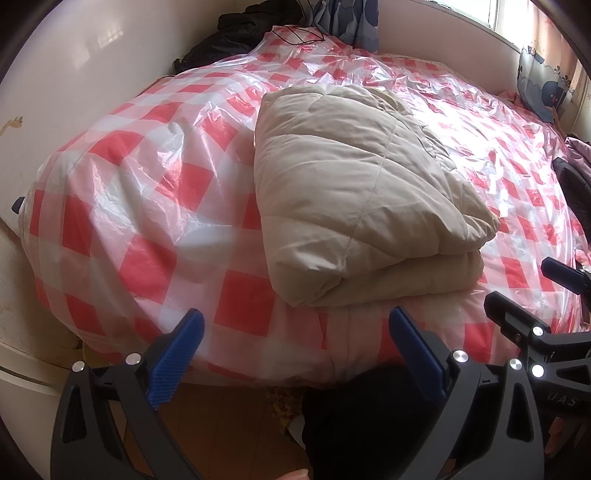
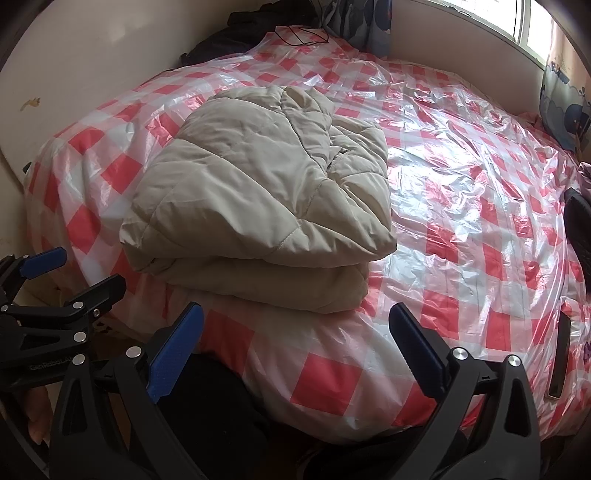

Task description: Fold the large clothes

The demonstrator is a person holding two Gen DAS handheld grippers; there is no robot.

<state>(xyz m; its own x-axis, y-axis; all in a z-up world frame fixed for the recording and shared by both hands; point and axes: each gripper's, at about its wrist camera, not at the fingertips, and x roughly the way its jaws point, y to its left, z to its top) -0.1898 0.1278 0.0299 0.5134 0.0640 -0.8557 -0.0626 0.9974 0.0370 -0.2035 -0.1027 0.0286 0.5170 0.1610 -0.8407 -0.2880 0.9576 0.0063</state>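
Observation:
A beige quilted coat (image 1: 354, 192) (image 2: 258, 192) lies folded into a thick bundle on a bed covered with a red-and-white checked plastic sheet (image 1: 147, 206) (image 2: 461, 206). My left gripper (image 1: 295, 332) hangs open and empty just off the bed's near edge, a short way in front of the bundle's folded side. My right gripper (image 2: 295, 332) is open and empty too, in front of the bundle and slightly to its right. Each gripper shows in the other's view, the right gripper (image 1: 532, 291) at the right edge and the left gripper (image 2: 74, 277) at the left edge.
Dark clothes (image 1: 240, 33) are piled at the bed's far corner by the wall, with a black cord (image 2: 299, 37) on the sheet nearby. A dark garment (image 2: 580, 229) and a flat black object (image 2: 557, 354) lie at the bed's right edge. Wooden floor (image 1: 229, 424) shows below.

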